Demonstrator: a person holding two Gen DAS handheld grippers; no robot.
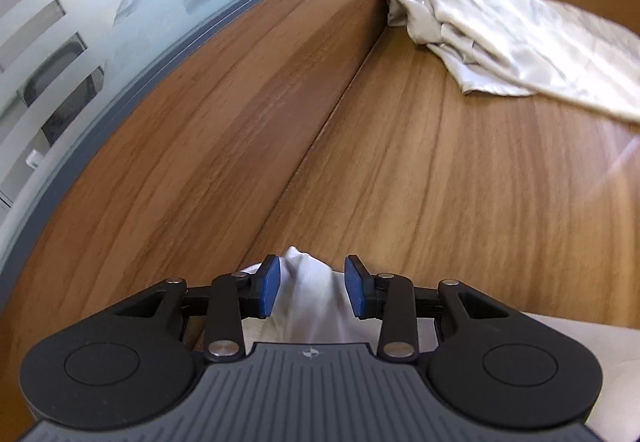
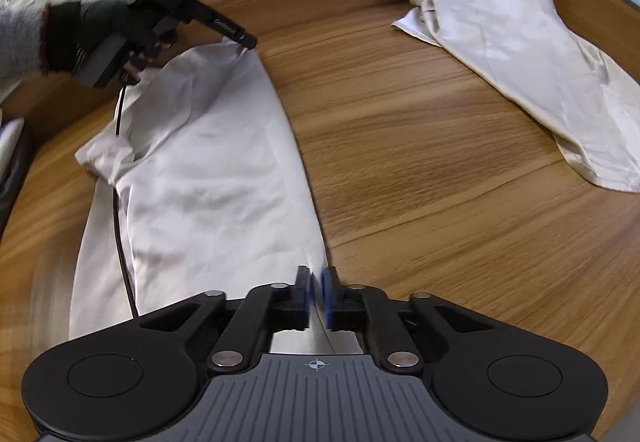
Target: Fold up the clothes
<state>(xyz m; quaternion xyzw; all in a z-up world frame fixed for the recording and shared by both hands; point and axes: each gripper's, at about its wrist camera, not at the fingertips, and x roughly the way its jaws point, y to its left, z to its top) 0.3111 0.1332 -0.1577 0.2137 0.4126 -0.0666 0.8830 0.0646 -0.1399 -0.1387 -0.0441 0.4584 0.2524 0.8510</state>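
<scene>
Two garments lie on the wooden counter [image 2: 420, 170], and I am working the nearer one, a white garment [image 2: 208, 170] spread flat and lengthwise in front of me. My right gripper [image 2: 318, 296] has its jaws pressed together on the near edge of that cloth, a thin fold pinched between the blue pads [image 2: 329, 294]. My left gripper [image 1: 311, 290] stands at the far corner with its jaws partly spread and a peak of white fabric rising between them; the pads do not seem to press on it, so I judge that corner is not yet caught. I take this as the gripping step before a fold: next the left jaws must close on the corner, then both hands carry that long edge across together, keeping it taut. The cloth looks thin, smooth and faintly creased. The cream garment [image 1: 516, 38] lies crumpled, well apart, near the counter's far edge.
</scene>
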